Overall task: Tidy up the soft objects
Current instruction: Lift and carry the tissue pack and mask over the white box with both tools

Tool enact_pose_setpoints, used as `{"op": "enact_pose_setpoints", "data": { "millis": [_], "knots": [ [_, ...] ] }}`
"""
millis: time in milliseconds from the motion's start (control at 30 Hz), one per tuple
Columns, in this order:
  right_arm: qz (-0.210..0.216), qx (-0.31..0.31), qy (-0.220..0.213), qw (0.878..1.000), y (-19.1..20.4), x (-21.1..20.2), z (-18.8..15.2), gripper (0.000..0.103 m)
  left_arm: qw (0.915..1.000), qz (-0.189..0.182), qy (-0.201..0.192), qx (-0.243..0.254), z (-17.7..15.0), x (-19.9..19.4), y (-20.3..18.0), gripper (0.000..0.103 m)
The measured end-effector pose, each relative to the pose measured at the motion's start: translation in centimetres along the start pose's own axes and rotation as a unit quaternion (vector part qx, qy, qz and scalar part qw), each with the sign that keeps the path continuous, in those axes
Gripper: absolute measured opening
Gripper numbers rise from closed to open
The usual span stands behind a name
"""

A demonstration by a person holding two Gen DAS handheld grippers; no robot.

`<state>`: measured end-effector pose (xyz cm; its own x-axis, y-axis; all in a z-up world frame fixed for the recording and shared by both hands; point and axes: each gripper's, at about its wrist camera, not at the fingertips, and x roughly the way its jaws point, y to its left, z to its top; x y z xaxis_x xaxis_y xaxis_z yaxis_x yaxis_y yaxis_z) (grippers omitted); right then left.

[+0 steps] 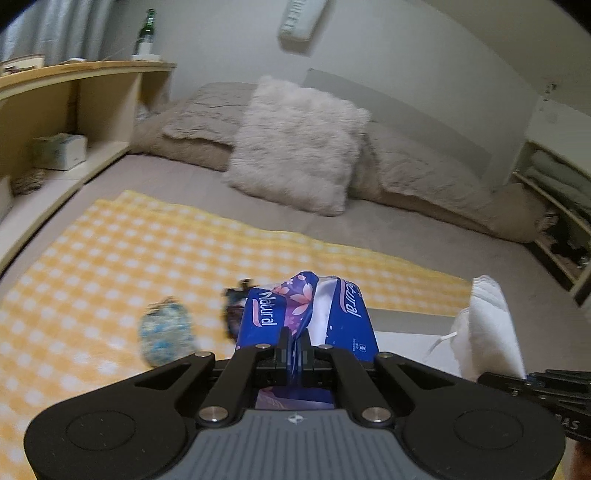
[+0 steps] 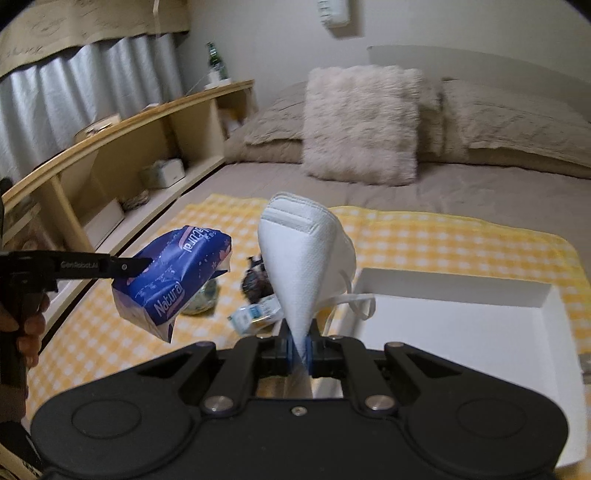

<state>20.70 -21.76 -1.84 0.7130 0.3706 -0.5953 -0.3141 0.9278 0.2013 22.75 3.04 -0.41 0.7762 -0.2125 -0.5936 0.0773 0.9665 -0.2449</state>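
Note:
My left gripper [image 1: 294, 341] is shut on a blue "Natural" tissue pack [image 1: 306, 314] and holds it in the air above the yellow checked blanket [image 1: 110, 258]. The pack also shows in the right wrist view [image 2: 173, 280], left of the mask. My right gripper [image 2: 298, 345] is shut on a folded white face mask [image 2: 306, 251], held upright above the near-left corner of a white tray [image 2: 461, 325]. The mask shows at the right in the left wrist view [image 1: 487, 325]. On the blanket lie a blue-white knitted pouch [image 1: 166, 332], a dark small object [image 2: 255, 280] and a small packet [image 2: 255, 314].
A fluffy cushion [image 1: 295, 144] and beige pillows [image 1: 207, 110] lie at the head of the bed. A wooden shelf unit [image 1: 74, 103] runs along the left, with a green bottle [image 1: 146, 31] on top. Another shelf [image 1: 554, 192] stands at the right.

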Motion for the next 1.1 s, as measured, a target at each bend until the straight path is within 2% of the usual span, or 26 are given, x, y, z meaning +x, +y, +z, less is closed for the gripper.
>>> {"op": "enact_pose_setpoints", "data": {
  "millis": [200,533,733,900,1000,1100],
  "knots": [
    [-0.04,0.026,0.002,0.999,-3.1,-1.2,-0.7,0.007,0.9995,-0.029,0.008,0.005,-0.7,1.4,-4.2,0.002],
    [-0.108,0.062,0.023,0.992,-8.3,-2.2,-2.3,0.007,0.9962,-0.069,0.053,0.007,-3.0,5.5,-9.8,0.002],
    [-0.155,0.083,0.049,0.983,-11.0,-2.1,-3.2,0.007,0.9941,-0.069,0.084,0.009,-4.6,8.5,-11.9,0.002],
    [-0.195,0.098,0.089,0.972,-12.9,-1.4,-4.2,0.007,0.9917,-0.047,0.11,0.046,-6.6,11.1,-13.3,0.002],
    [-0.198,0.104,0.12,0.967,-13.6,-0.1,-5.0,0.007,0.9896,-0.04,0.127,0.055,-7.6,12.1,-13.6,0.002],
    [-0.178,0.111,0.139,0.968,-13.4,1.0,-5.7,0.008,0.9902,-0.037,0.119,0.063,-7.9,12.3,-13.9,0.003]
  ]
}}
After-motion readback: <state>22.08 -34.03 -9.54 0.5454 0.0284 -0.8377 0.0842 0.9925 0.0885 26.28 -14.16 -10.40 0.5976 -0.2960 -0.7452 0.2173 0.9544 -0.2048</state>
